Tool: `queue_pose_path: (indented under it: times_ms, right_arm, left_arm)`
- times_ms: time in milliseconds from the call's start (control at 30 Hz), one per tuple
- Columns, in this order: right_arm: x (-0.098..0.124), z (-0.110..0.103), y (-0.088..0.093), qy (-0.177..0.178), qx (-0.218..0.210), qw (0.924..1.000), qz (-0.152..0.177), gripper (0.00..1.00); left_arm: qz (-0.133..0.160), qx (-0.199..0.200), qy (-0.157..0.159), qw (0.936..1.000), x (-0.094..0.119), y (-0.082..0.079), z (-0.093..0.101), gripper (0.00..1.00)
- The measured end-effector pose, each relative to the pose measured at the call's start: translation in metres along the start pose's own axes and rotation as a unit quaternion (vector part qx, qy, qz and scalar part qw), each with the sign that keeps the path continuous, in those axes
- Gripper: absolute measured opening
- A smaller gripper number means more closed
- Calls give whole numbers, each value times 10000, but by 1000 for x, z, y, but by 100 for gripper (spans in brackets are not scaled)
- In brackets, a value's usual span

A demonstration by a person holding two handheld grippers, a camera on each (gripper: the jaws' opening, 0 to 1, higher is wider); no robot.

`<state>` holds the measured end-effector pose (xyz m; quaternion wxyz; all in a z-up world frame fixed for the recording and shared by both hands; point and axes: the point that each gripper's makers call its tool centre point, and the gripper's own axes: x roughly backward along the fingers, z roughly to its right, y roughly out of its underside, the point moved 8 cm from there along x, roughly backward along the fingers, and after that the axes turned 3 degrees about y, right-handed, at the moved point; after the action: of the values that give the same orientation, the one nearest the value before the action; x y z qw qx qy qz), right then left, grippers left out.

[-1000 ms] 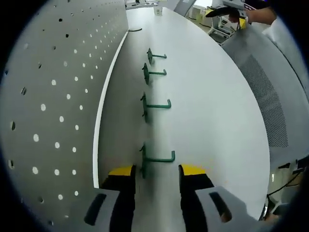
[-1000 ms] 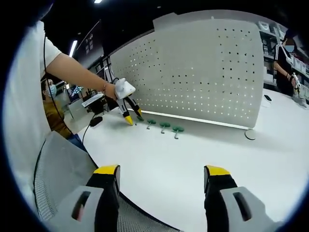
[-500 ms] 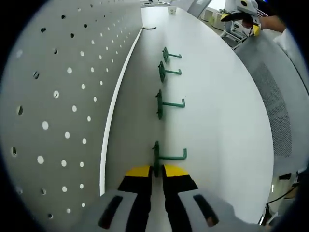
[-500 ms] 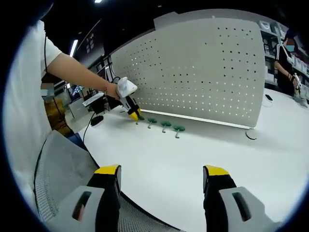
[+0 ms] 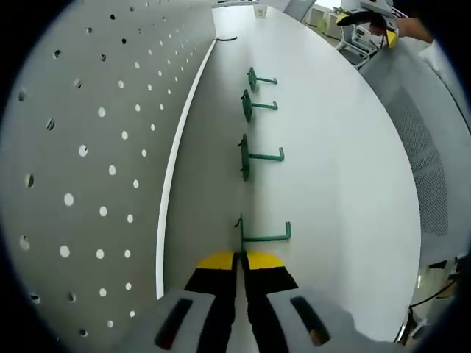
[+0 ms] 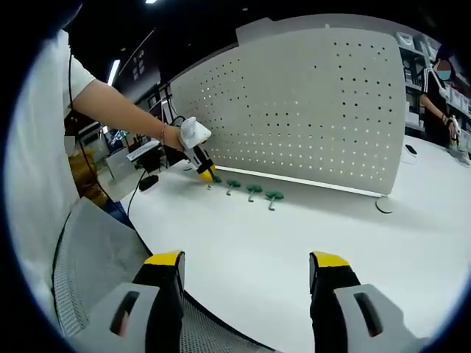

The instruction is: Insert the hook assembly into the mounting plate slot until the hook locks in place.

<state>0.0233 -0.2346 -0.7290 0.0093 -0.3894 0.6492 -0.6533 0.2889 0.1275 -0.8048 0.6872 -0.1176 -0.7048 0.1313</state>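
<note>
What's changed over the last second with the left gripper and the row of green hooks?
The left gripper moved in on the nearest green hook and went from wide open to shut on its base plate. The other three hooks lie in their row on the white table as before, the pegboard is unchanged, and the right gripper stays open and idle.

The table (image 5: 331, 169) is smooth, matt white. The pegboard (image 6: 309, 110) looks like painted grey metal. The green hooks (image 5: 259, 156) seem coated wire, faintly glossy.
</note>
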Motion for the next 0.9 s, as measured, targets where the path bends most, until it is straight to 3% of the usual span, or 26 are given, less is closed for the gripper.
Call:
queue_pose_path:
  times_ms: [200, 367, 433, 900]
  right_arm:
    - [0, 0, 1, 4, -3, 10000, 1, 66]
    - [1, 0, 0, 26, -21, 10000, 18, 66]
    - [0, 0, 1, 26, -29, 10000, 25, 66]
    - [0, -1, -2, 37, -73, 9998, 159, 66]
  left_arm:
    - [3, -17, -48, 10000, 0, 0, 1, 3]
    - [205, -32, -168, 9996, 1, -4, 6, 3]
    - [441, 4, -203, 9988, 3, -8, 6, 3]
    - [992, 296, -528, 9932, 22, -14, 13, 2]
